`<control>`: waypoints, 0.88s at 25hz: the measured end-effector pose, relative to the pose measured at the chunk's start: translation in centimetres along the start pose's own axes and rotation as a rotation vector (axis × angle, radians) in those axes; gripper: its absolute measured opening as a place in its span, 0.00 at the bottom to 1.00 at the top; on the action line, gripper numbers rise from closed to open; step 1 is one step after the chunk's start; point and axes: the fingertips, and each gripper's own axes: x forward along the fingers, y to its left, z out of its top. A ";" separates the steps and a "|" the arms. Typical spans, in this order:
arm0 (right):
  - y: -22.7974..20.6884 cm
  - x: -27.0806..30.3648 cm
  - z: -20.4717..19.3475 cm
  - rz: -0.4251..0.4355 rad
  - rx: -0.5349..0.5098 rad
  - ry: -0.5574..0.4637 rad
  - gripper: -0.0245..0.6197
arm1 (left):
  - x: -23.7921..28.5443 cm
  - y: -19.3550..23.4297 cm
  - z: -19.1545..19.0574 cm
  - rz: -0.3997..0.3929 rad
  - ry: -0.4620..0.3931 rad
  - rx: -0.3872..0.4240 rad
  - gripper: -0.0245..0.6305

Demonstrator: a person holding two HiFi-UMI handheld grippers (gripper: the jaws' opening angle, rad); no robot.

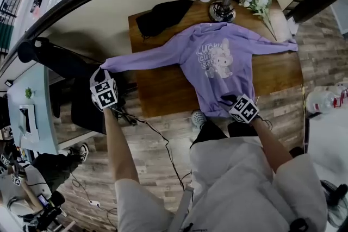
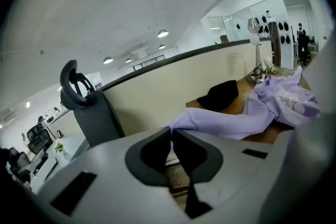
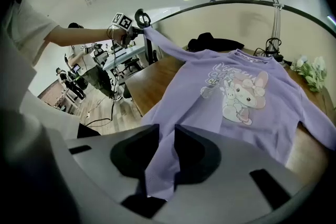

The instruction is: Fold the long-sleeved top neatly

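A purple long-sleeved top [image 1: 223,65] with a bunny print lies face up on the wooden table [image 1: 163,87]. Its left sleeve [image 1: 142,58] is stretched out past the table's left edge, and my left gripper [image 1: 101,71] is shut on its cuff [image 2: 176,124], off the table. My right gripper [image 1: 232,101] is shut on the top's bottom hem [image 3: 160,165] at the table's near edge. The right sleeve [image 1: 272,46] lies out flat toward the table's right edge. From the right gripper view the left gripper [image 3: 137,24] shows far off with the sleeve taut.
A black cloth [image 1: 162,16] lies at the table's back left. A desk lamp [image 1: 220,0] and white flowers [image 1: 258,4] stand at the back. A black office chair [image 2: 86,107] stands left of the table. Cables [image 1: 157,141] run across the wood floor.
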 end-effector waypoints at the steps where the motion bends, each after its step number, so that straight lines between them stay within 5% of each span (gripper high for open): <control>1: -0.1 -0.1 -0.2 -0.005 0.005 0.007 0.19 | 0.7 0.0 -0.7 -0.003 0.014 0.000 0.09; 7: -1.0 -0.2 -2.1 -0.038 0.049 0.093 0.19 | 3.4 -0.3 -5.8 -0.029 0.110 -0.075 0.10; 9: -1.2 0.2 -2.3 -0.034 0.056 0.106 0.19 | 3.3 0.3 -7.4 -0.019 0.146 -0.099 0.28; 15: -1.8 -0.1 -1.8 -0.028 0.051 0.069 0.19 | 0.5 -0.4 -9.0 -0.013 0.150 -0.104 0.29; 22: -2.9 -3.0 -4.1 -0.050 0.091 -0.007 0.20 | -4.9 -12.1 -9.1 -0.135 0.093 -0.113 0.28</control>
